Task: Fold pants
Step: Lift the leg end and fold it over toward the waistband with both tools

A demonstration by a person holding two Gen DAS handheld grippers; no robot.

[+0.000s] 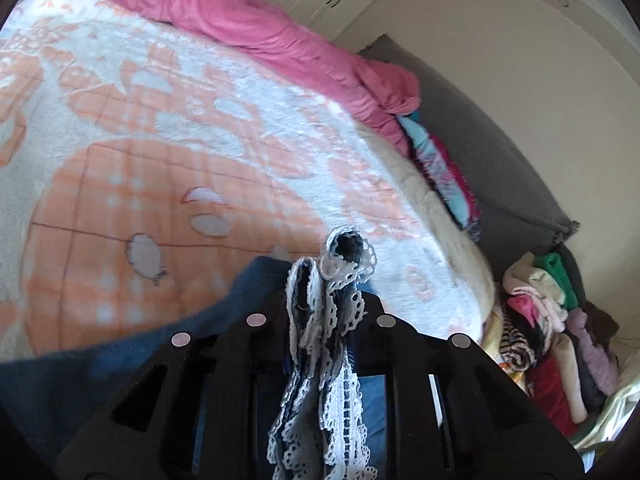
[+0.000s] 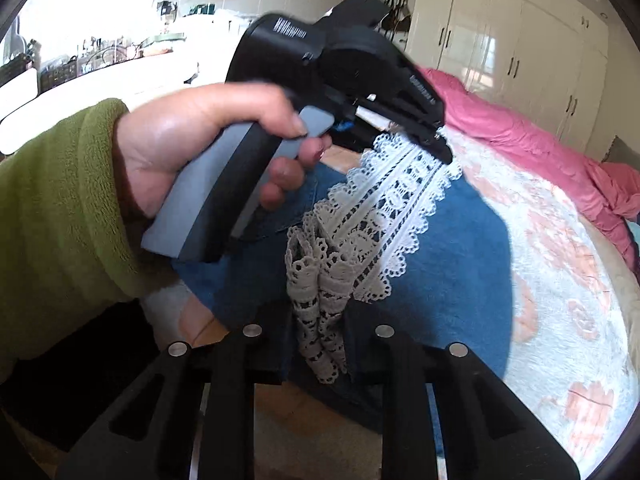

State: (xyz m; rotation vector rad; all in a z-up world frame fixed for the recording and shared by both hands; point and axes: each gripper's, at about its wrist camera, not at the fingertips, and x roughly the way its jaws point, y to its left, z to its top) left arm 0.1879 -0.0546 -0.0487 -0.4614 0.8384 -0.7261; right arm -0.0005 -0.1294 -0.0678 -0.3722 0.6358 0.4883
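Pants [image 2: 440,240]: blue denim, white lace trim bunched between both jaws.

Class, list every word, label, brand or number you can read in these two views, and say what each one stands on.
No text can be read for certain.
White print on the top of the left gripper body, in the right wrist view: blurred, unreadable.
Small white marking on the side of one of its fingers: too small and blurred.
Pants, bedspread: no lettering.

Your pants [image 2: 448,264] are blue denim with white scalloped lace trim [image 2: 394,216]. The blanket [image 1: 168,128] is white with peach patterning; upper frame, the duvet [image 1: 248,24] is pink.
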